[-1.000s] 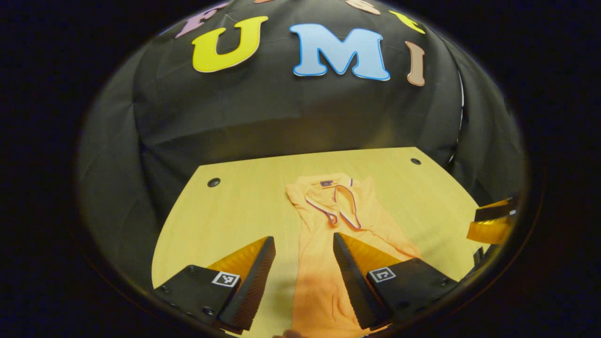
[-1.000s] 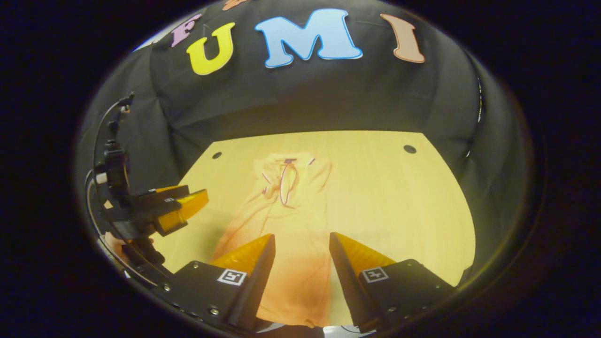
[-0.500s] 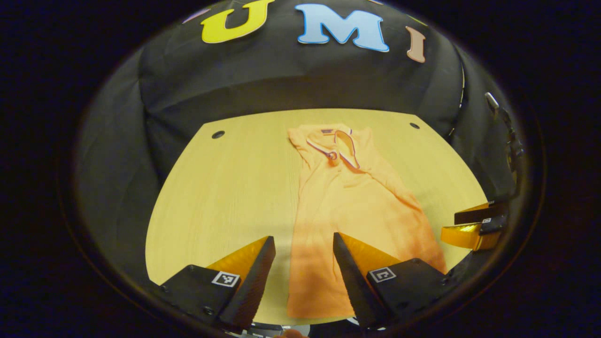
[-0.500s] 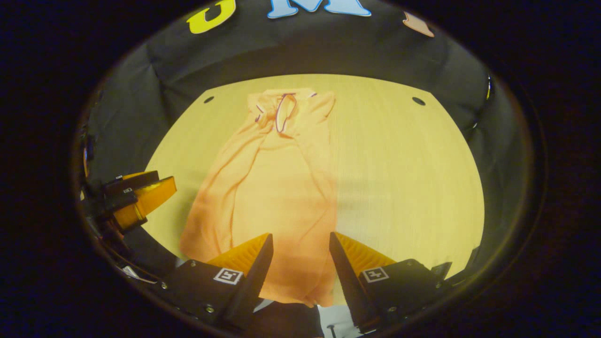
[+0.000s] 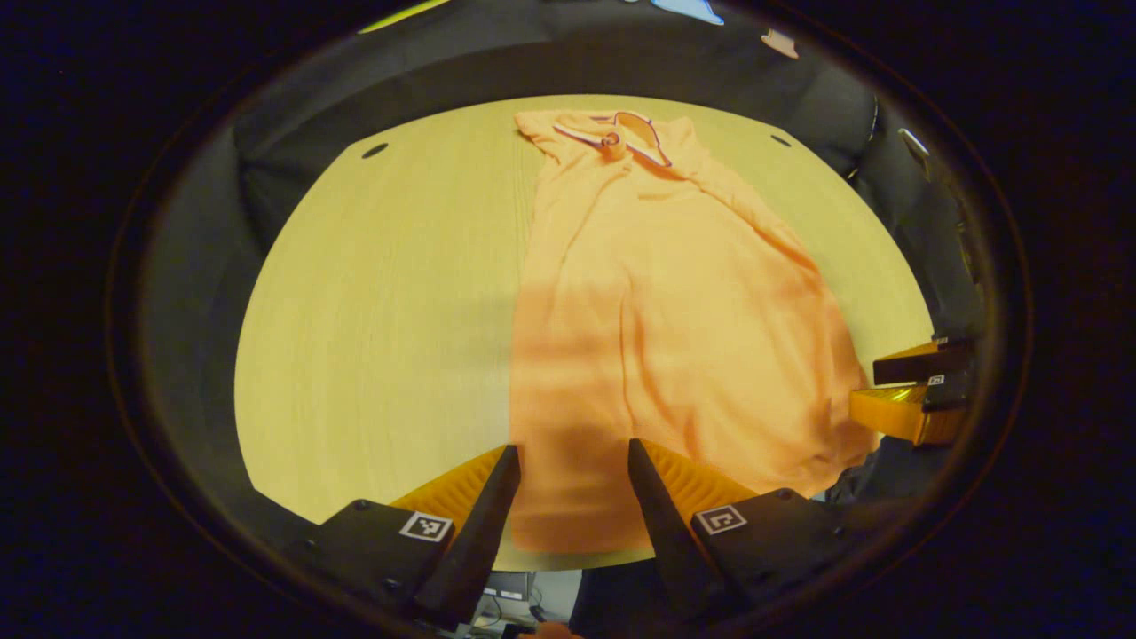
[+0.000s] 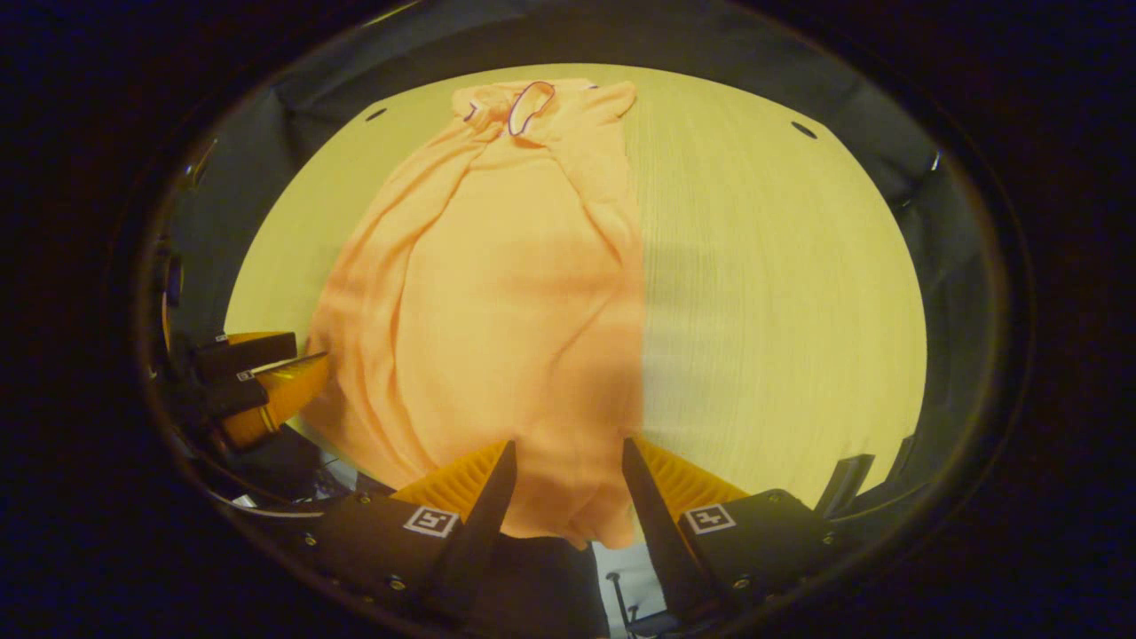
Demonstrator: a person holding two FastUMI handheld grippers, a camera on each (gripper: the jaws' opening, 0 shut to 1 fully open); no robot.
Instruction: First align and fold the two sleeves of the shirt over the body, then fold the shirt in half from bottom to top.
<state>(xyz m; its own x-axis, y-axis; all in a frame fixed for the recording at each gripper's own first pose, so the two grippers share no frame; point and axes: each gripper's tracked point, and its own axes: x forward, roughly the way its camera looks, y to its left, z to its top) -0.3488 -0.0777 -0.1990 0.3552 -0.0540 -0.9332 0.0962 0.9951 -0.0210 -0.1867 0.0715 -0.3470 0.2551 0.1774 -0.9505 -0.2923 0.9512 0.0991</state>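
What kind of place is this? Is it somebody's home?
Probably not a home. It looks like a recording booth: black cloth hangs as walls around one wooden table, an orange shirt lies on it, and two hand-held grippers hover above its hem.

Two wedge-shaped fingers are seen on each gripper, ribbed on the inner faces. Black blocky mounts are dotted with small screws, and a square black-and-white marker is stuck on each.

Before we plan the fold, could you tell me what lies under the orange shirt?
The orange shirt lies flat on the wooden table, whose bare top shows on both sides. Whatever is beneath the fabric itself is covered.
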